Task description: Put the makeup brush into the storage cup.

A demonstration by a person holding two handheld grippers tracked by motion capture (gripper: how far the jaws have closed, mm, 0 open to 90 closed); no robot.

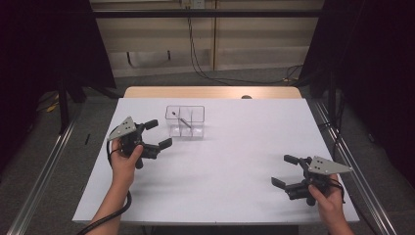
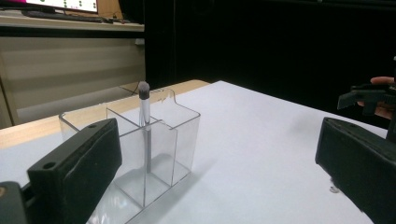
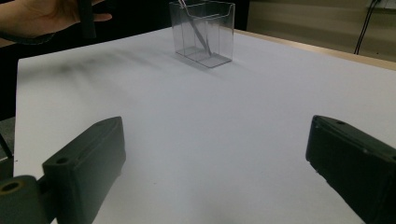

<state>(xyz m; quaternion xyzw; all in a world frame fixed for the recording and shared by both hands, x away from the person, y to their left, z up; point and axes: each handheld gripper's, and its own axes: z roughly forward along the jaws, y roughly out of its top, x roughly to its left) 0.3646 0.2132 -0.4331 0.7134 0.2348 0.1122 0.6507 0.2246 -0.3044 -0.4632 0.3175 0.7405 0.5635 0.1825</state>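
Your one clear organiser is a box of hard, see-through plastic with thin walls and rounded top corners, split by inner walls into compartments; how many there are you cannot count for certain. It stands on the far half of the desk, left of the middle and well in from the far edge. In it leans one slim brush: a smooth, silvery metal handle with a small, soft, dark tuft at the top, tilted against a divider with its tuft above the rim.

Your left gripper sits just beside the organiser, on its near left side, not touching it. Its two blocky, matt black jaws are spread wide and hold nothing. A grey three-cornered plate rides on top, and a black cable trails back along your forearm.

Your right gripper is near the desk's near right corner, well apart from the organiser. Its two jaws also stand wide apart with nothing between them, and it carries a grey plate of its own.

The desk is covered by a flat, matt white sheet, with a strip of pale wood showing along the far edge. Beyond it lie a grey floor, loose black cables, a light wall, and black curtains on both sides.
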